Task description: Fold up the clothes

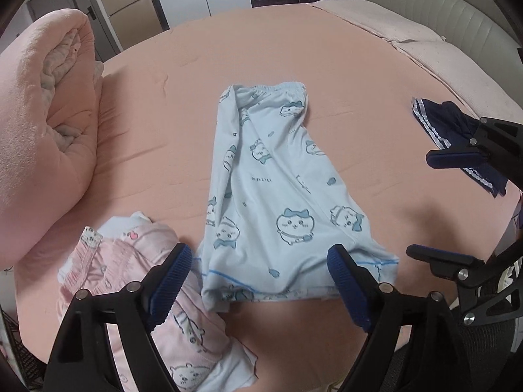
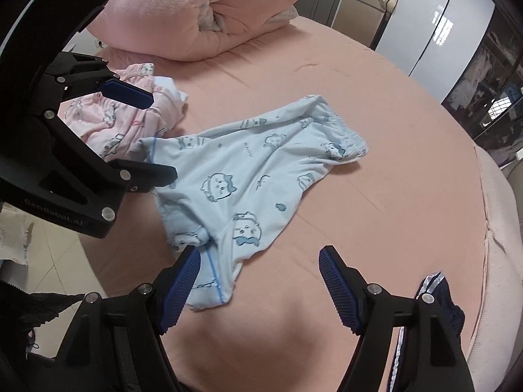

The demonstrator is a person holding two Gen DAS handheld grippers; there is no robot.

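Light blue cartoon-print pyjama shorts lie flat on the pink bed, waistband at the far end, hem toward me; they also show in the right wrist view. My left gripper is open and empty, hovering over the hem. My right gripper is open and empty, near the shorts' hem corner; it shows in the left wrist view at the right. The left gripper shows in the right wrist view beside the shorts.
A pink print garment lies crumpled left of the shorts. A navy garment with white stripes lies at the right. A rolled pink quilt sits at the bed's far left. The bed sheet has open room around the shorts.
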